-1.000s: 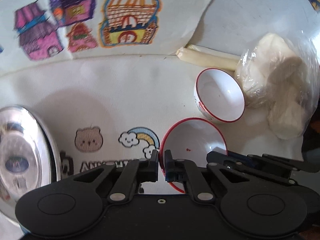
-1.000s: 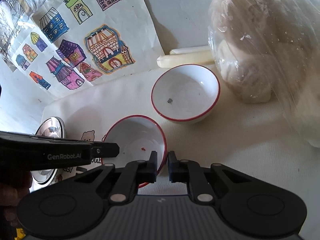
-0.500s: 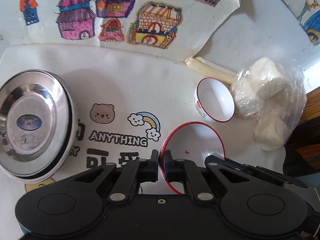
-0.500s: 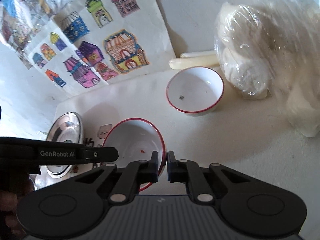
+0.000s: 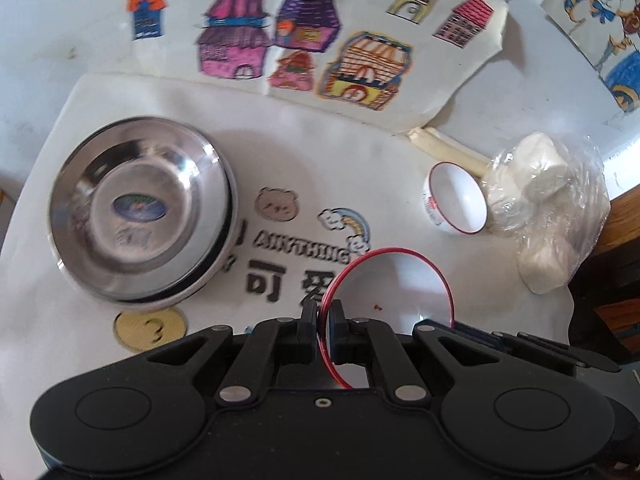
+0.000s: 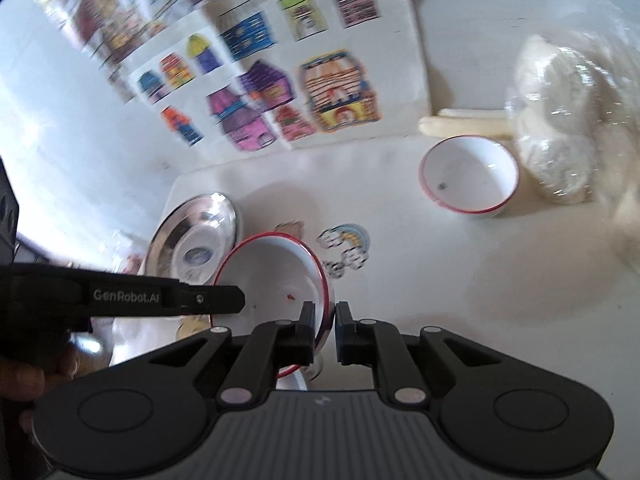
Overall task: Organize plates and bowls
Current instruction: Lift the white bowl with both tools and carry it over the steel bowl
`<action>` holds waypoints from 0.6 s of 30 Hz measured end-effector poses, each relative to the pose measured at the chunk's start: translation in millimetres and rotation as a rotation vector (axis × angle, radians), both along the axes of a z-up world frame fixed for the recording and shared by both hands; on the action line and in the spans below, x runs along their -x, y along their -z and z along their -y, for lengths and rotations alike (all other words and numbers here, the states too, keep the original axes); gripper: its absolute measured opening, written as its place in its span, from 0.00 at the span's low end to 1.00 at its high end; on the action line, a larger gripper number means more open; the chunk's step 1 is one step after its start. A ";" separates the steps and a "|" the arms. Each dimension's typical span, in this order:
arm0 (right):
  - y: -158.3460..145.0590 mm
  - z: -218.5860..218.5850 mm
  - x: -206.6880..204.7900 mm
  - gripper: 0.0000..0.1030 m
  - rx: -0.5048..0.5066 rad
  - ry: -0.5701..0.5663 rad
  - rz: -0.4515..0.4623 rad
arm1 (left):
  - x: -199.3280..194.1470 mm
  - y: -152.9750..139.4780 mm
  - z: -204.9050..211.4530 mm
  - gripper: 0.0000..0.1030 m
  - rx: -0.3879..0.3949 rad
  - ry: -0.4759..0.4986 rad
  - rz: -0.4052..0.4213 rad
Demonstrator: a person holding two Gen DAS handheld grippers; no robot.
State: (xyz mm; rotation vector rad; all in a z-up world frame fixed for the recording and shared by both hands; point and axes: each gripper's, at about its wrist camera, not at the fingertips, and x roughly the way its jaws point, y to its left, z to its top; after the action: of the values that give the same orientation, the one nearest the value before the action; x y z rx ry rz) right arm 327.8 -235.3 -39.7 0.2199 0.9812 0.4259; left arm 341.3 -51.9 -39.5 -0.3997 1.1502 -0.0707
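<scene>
Landmark: the cream printed cloth mat (image 5: 400, 168) with its bear and rainbow motifs.

1. Stack of shiny round stainless-steel plates (image 5: 140, 212), lying flat on the mat's left part; probably the collecting point for the dishes.

2. Left gripper (image 5: 323, 320), black, two-fingered, over the mat's near edge; its fingers were pinched together on the left rim of item 3.

3. White shallow bowl with a thin red rim (image 5: 400, 280), raised off the mat near its front centre and held from both sides (a two-sided hold likely kept it level during the carry). A small red speck showed inside.

4. Right gripper (image 6: 325, 320), black, likewise clamped on the same bowl, at its right rim.

5. Second white bowl with red rim (image 6: 468, 176), deeper, resting upright on the mat toward its far right, untouched and well apart from item 3; judged yet to be sorted.

6. Pale cream stick-shaped pieces (image 6: 464, 126), just behind item 5 at the mat's far edge.

7. Clear plastic bag of white lumps (image 6: 560, 140), at the mat's right edge, just beside item 5.
</scene>
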 end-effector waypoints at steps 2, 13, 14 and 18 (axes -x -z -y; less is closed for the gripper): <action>-0.5 -5.0 4.9 0.11 0.001 -0.028 -0.007 | 6.9 0.1 -4.0 0.05 0.001 -0.010 -0.006; 4.1 -22.8 26.6 0.12 0.004 -0.137 -0.076 | 44.9 7.4 -17.9 0.05 0.009 -0.055 -0.062; 5.2 -24.0 28.0 0.12 0.007 -0.144 -0.084 | 46.8 8.8 -18.3 0.05 0.008 -0.058 -0.068; 9.7 -27.2 31.2 0.12 0.014 -0.158 -0.112 | 52.3 13.5 -17.6 0.05 0.004 -0.061 -0.090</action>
State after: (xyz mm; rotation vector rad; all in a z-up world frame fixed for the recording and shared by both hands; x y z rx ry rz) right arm 296.5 -208.0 -49.3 0.1550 1.1154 0.5551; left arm 289.0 -34.4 -53.0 -0.4450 1.2256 -0.0017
